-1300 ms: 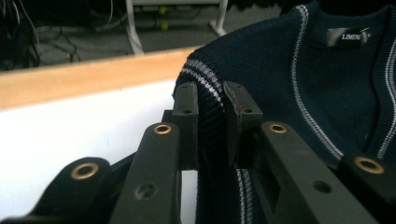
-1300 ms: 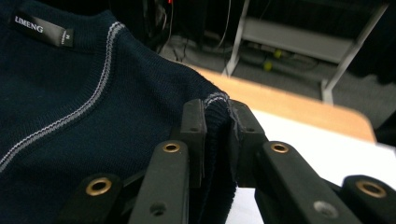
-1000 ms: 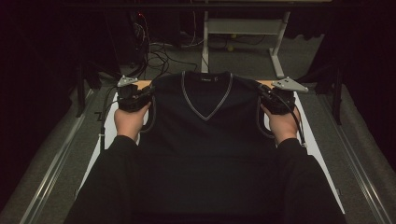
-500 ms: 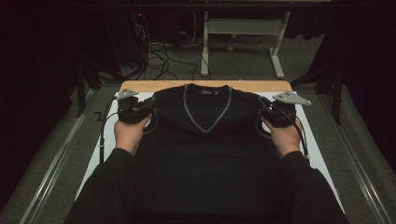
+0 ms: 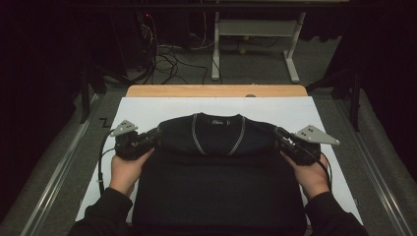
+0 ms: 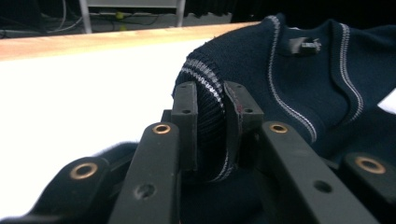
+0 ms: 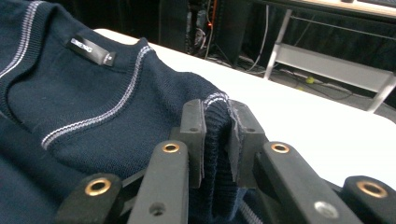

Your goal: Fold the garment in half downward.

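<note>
The room is dark. A white sheet (image 5: 147,110) covers the tabletop, and bare wood (image 5: 216,91) shows along its far edge. Past that edge the grey floor (image 5: 255,66) holds tangled cables (image 5: 167,59) and a pale metal frame (image 5: 255,29) with legs.

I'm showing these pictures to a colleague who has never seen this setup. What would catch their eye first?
Most striking is the dark navy sweater with pale stripes along its V-neck, spread on the white table cover. At its shoulders, the left claw and right claw each pinch a bunched fold of ribbed, striped edge. Beyond the table's far wooden edge, cables lie tangled on the dim floor.
</note>
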